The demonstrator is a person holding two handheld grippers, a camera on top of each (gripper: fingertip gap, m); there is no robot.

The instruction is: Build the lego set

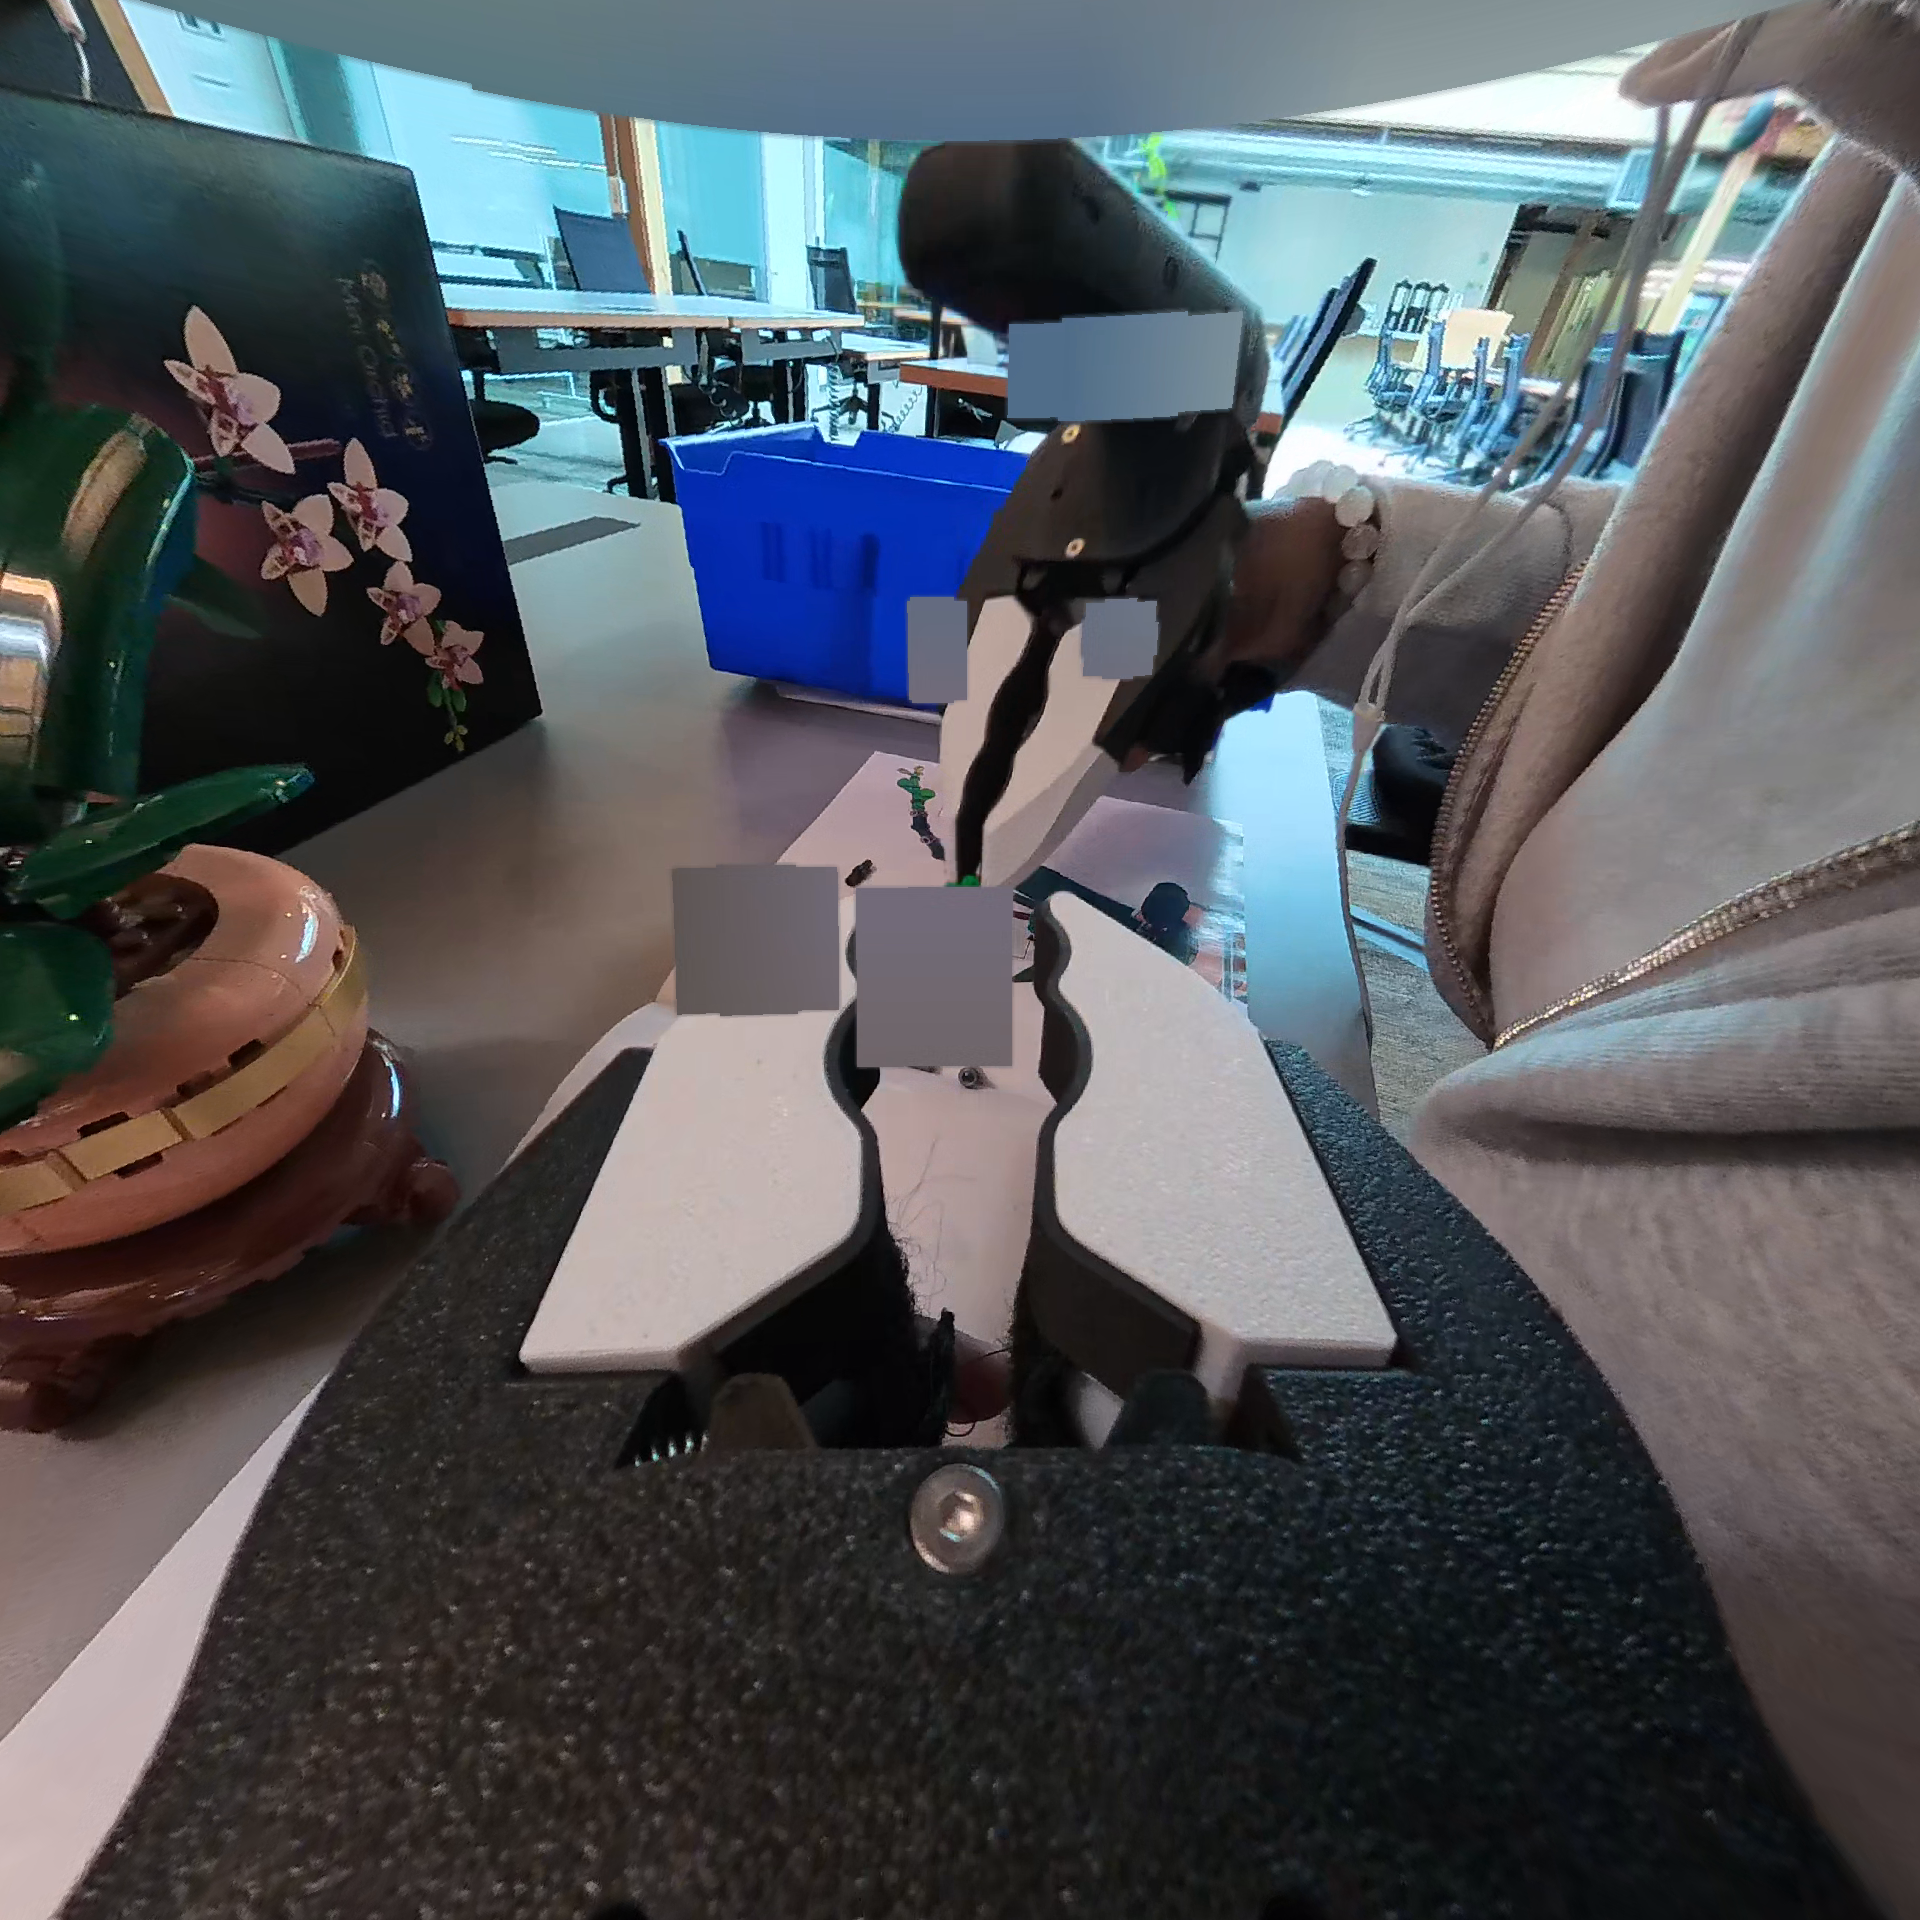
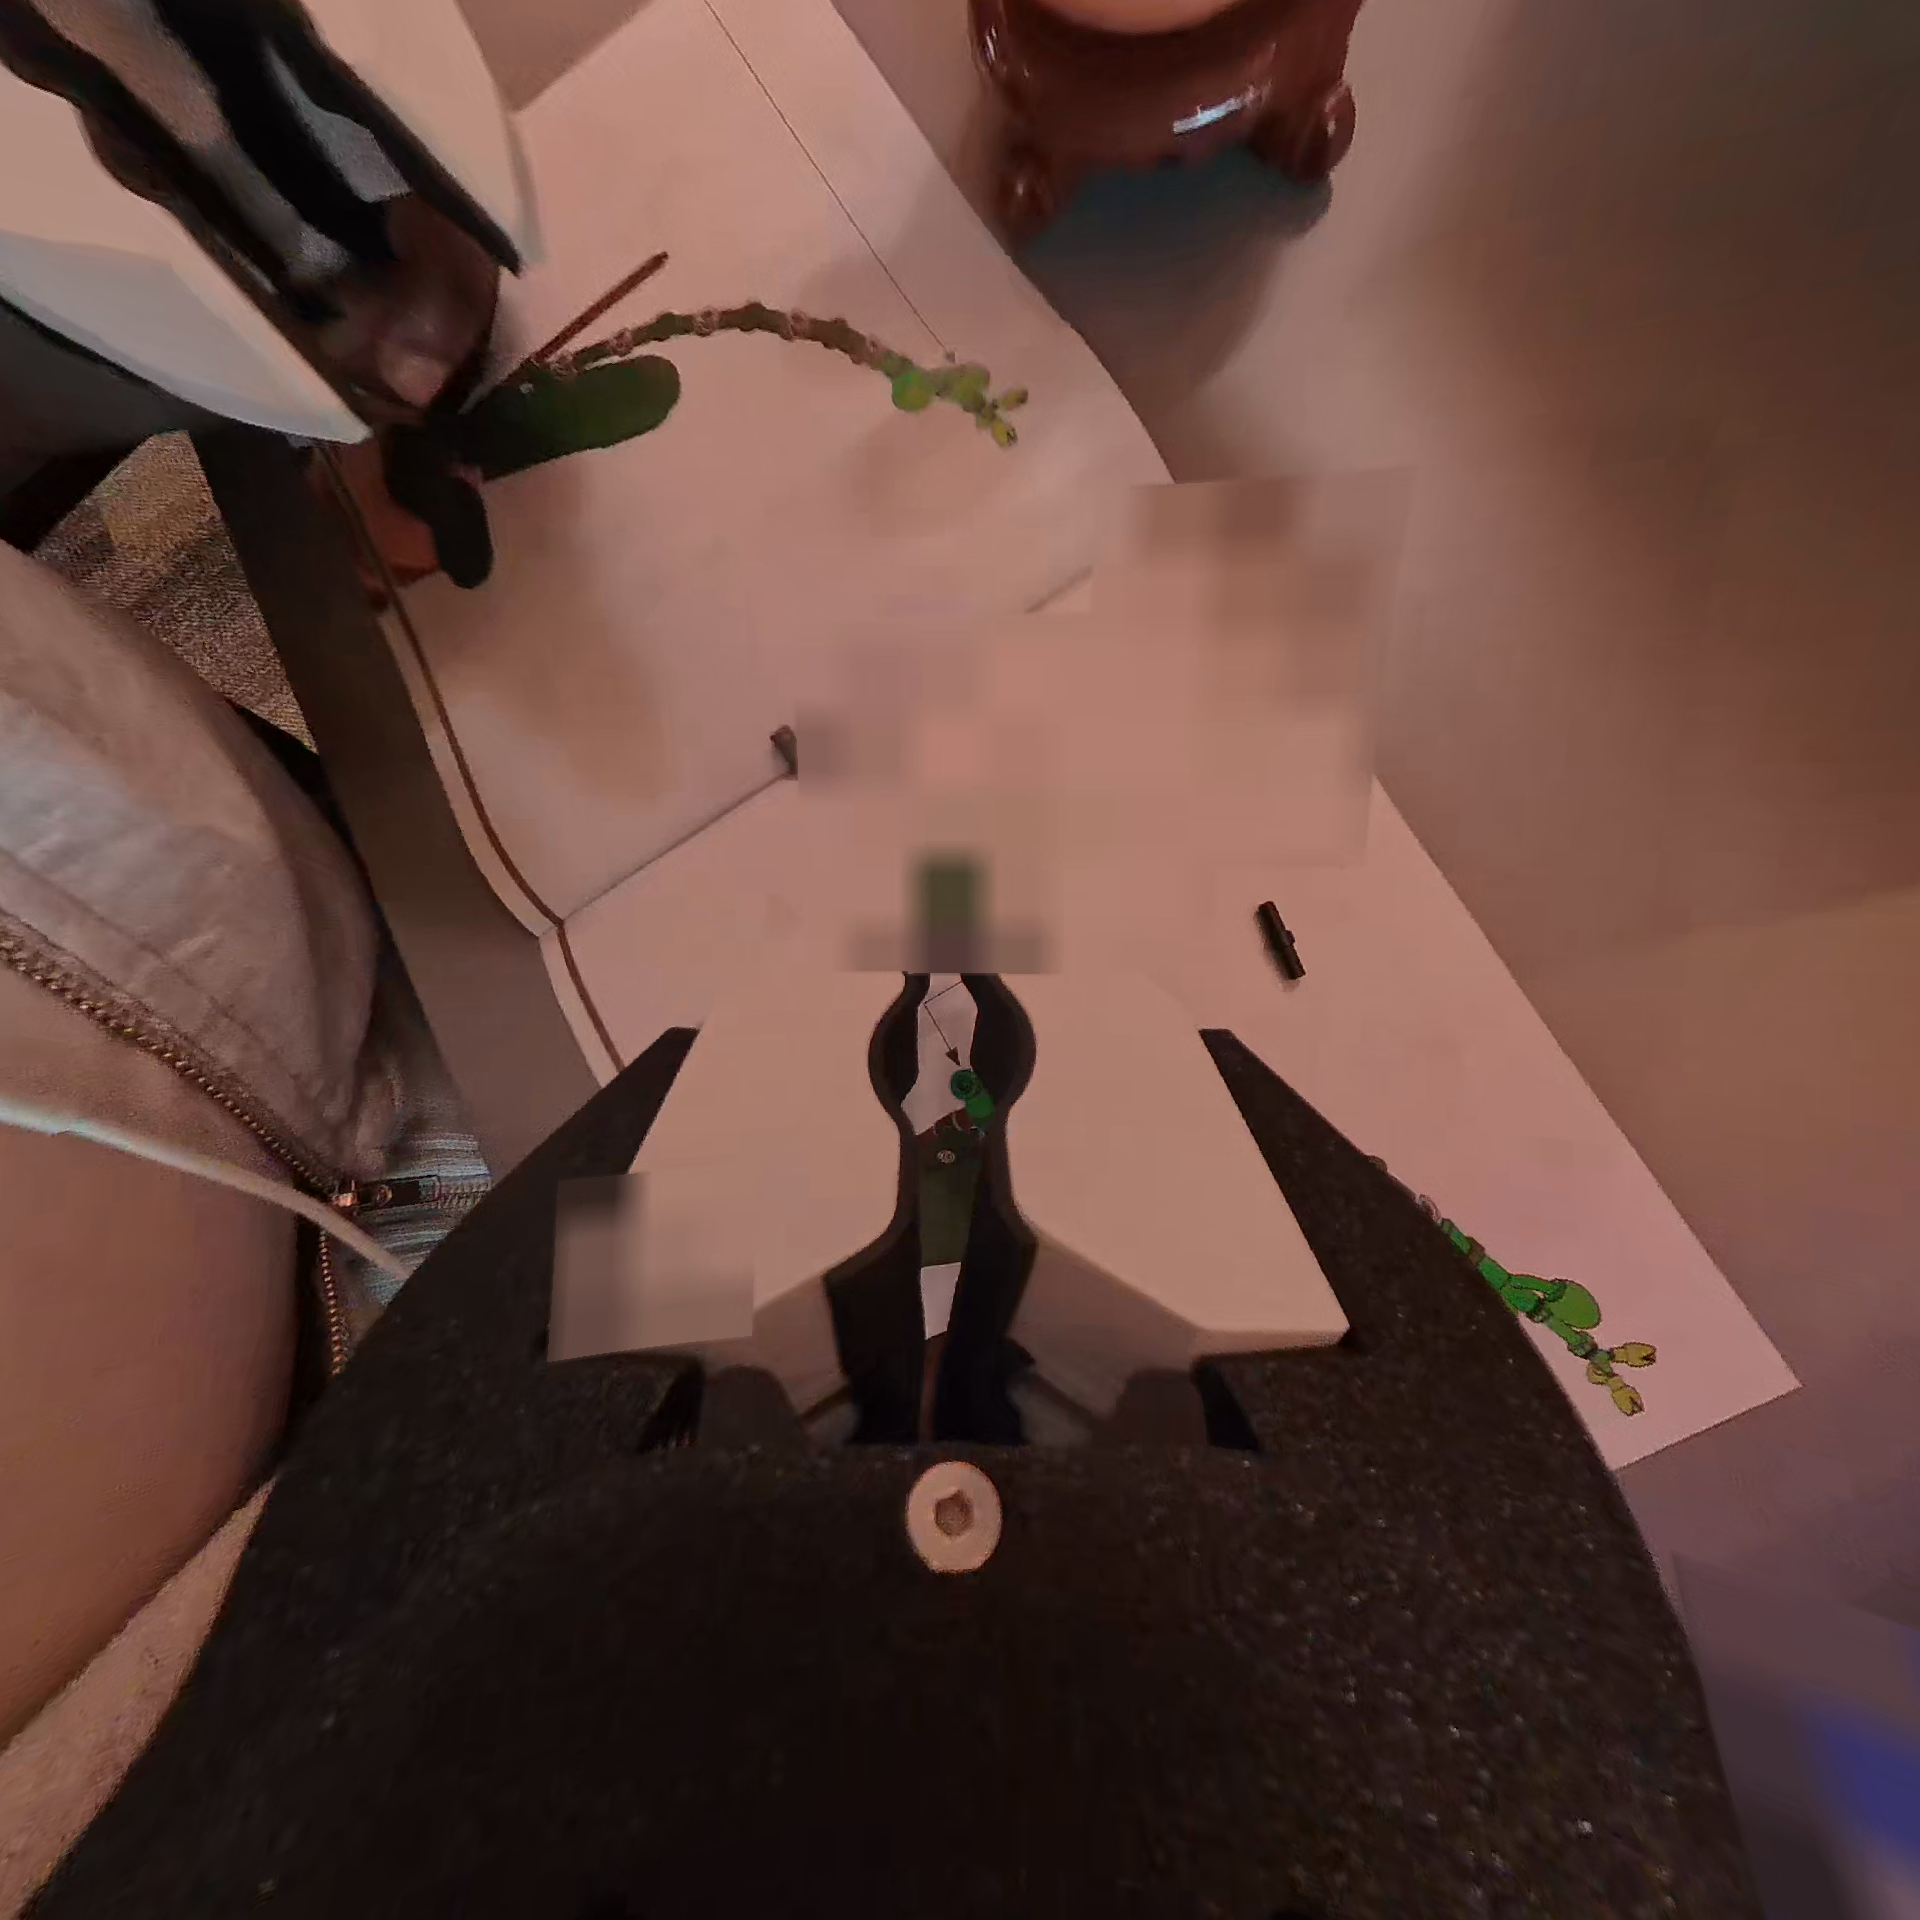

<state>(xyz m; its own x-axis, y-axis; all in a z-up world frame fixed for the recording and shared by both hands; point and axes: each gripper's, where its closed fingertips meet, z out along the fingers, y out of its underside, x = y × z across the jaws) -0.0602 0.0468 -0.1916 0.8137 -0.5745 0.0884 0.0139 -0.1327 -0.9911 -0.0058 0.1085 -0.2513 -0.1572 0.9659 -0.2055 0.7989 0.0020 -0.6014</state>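
Note:
My right gripper (image 1: 971,868) points down at an open instruction booklet (image 1: 852,821) and is shut on a small green piece (image 1: 967,882). In the right wrist view its tips (image 2: 940,977) sit under a blur, where a green shape (image 2: 945,896) shows. My left gripper (image 1: 935,935) is low over the booklet, just in front of the right one. Its fingers (image 1: 1132,1039) stand apart, and a patch hides the space between the tips. It also shows at the top left of the right wrist view (image 2: 384,405). A small black pin (image 1: 860,871) lies loose on the page (image 2: 1280,940).
A brick-built orchid in a pink and brown pot (image 1: 177,1039) stands at the left. Behind it is a dark box with orchid pictures (image 1: 312,468). A blue bin (image 1: 831,561) stands at the back. A person's beige jacket (image 1: 1662,935) fills the right side.

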